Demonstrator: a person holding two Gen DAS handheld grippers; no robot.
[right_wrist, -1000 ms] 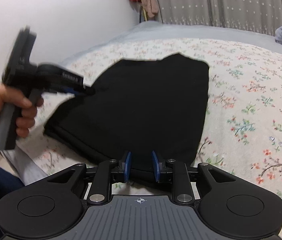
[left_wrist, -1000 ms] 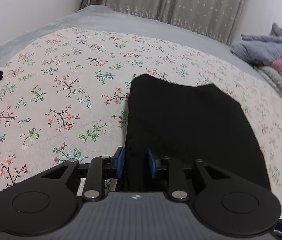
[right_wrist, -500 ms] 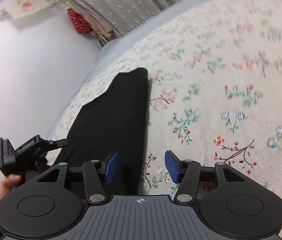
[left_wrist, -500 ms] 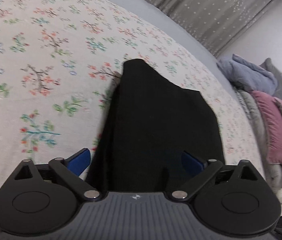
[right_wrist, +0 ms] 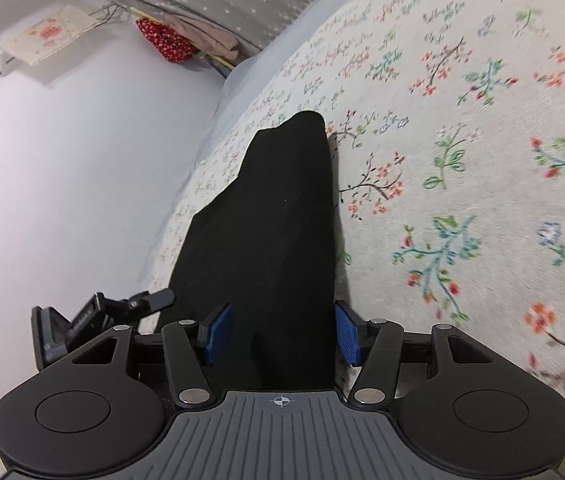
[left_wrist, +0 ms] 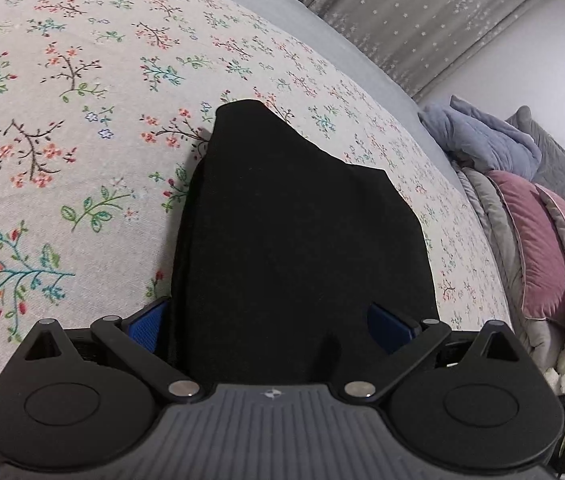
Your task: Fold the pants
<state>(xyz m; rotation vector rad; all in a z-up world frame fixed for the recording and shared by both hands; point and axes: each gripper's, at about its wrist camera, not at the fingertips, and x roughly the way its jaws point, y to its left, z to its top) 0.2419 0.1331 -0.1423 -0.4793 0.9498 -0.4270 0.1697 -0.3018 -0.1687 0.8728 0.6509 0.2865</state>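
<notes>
The black pants (left_wrist: 282, 220) lie folded into a flat, roughly four-sided stack on the flowered bedspread (left_wrist: 62, 120). My left gripper (left_wrist: 268, 324) hangs over their near end with its blue pads spread wide. One pad stands beside the left edge and the other over the cloth, and neither presses on it. In the right wrist view the pants (right_wrist: 274, 208) stretch away as a narrow dark strip. My right gripper (right_wrist: 282, 334) is open and straddles their near right corner without pinching. The left gripper (right_wrist: 138, 304) shows at that view's lower left.
Pink and grey pillows (left_wrist: 542, 248) and a blue-grey blanket (left_wrist: 482, 140) are piled at the bed's right side. A starred curtain (left_wrist: 422, 8) hangs behind. A white wall (right_wrist: 62, 160) runs along the bed's other side, with a red cloth (right_wrist: 166, 42) hanging by it.
Both grippers were nearly shut at the pants' near edge and now stand open over it. Both views have rolled, and the right gripper has shifted to the pants' right edge.
</notes>
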